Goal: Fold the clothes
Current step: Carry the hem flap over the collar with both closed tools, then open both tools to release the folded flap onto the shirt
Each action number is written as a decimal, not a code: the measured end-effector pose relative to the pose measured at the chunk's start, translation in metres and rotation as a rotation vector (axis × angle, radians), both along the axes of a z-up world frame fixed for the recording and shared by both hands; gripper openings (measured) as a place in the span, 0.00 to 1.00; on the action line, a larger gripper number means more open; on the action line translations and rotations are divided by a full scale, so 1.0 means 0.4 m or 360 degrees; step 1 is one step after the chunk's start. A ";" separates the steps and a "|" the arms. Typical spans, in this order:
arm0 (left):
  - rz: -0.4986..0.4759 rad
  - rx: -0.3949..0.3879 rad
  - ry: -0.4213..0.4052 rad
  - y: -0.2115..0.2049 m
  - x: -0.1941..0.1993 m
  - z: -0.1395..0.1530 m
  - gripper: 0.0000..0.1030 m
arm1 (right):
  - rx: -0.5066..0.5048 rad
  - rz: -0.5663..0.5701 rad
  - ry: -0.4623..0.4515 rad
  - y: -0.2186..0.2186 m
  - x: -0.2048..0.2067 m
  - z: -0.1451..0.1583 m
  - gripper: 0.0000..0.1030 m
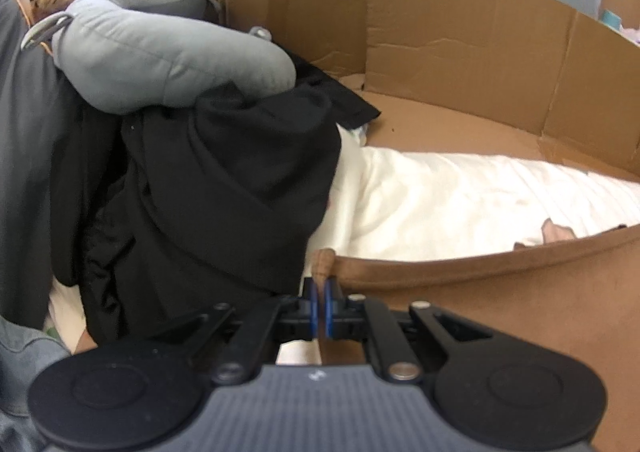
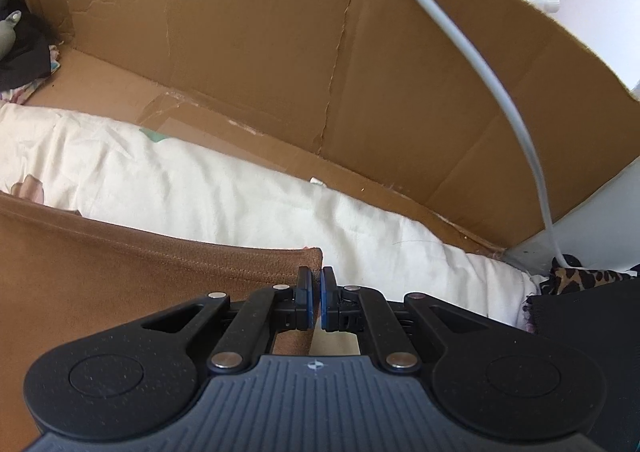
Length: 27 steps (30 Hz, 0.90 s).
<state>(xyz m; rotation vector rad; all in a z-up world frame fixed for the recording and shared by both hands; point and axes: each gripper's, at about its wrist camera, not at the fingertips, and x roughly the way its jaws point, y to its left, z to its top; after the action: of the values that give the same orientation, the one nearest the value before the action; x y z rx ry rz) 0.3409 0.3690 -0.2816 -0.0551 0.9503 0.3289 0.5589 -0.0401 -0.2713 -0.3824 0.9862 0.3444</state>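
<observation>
A brown garment (image 1: pixel 500 292) lies over a white quilt (image 1: pixel 460 204). My left gripper (image 1: pixel 321 286) is shut on the garment's left corner, which sticks up between the blue pads. In the right wrist view the same brown garment (image 2: pixel 120 264) spreads to the left, and my right gripper (image 2: pixel 315 284) is shut on its right corner, with the hem running off to the left. The white quilt (image 2: pixel 240 188) lies beyond it.
A pile of black clothes (image 1: pixel 224 192) with a grey neck pillow (image 1: pixel 160 56) on top sits at the left. Cardboard walls (image 1: pixel 460 32) enclose the far side and show again in the right wrist view (image 2: pixel 280 32). A white cable (image 2: pixel 500 92) hangs at right above leopard-print fabric (image 2: pixel 580 280).
</observation>
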 end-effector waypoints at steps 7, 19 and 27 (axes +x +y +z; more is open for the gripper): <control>0.0012 0.0028 0.0047 0.001 0.052 -0.013 0.04 | -0.0066 -0.0011 0.0018 0.021 0.024 -0.022 0.02; 0.0026 0.0070 0.0153 -0.006 0.104 -0.083 0.04 | -0.0069 -0.0051 0.0061 0.050 0.050 -0.091 0.04; 0.0047 0.0085 0.0083 -0.019 0.056 -0.074 0.25 | 0.0023 -0.0085 0.0115 0.005 -0.014 -0.044 0.26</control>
<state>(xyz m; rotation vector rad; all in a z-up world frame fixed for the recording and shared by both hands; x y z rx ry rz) 0.3632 0.3614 -0.3111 -0.0118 0.9922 0.3844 0.5535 -0.0381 -0.2890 -0.3320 1.0624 0.3187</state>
